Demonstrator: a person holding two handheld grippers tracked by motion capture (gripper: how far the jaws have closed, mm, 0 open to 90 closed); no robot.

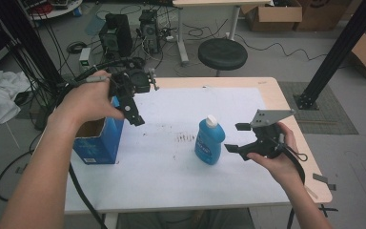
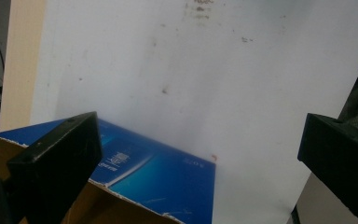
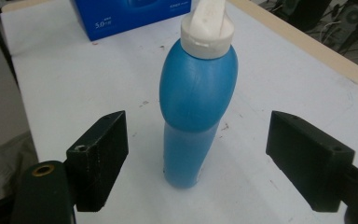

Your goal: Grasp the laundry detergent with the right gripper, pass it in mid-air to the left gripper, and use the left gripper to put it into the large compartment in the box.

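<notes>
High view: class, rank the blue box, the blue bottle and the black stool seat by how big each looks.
1. blue box, largest.
2. black stool seat, though it sits farther from the camera, so its rank is unsure.
3. blue bottle, smallest.

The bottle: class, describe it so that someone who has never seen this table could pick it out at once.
Start at the white sheet covering the table. Near its middle, right of the open blue box, stands the bottle, upright, with the right tool open beside it. It is also blue, but rounded plastic with a white cap, not a square carton.
</notes>
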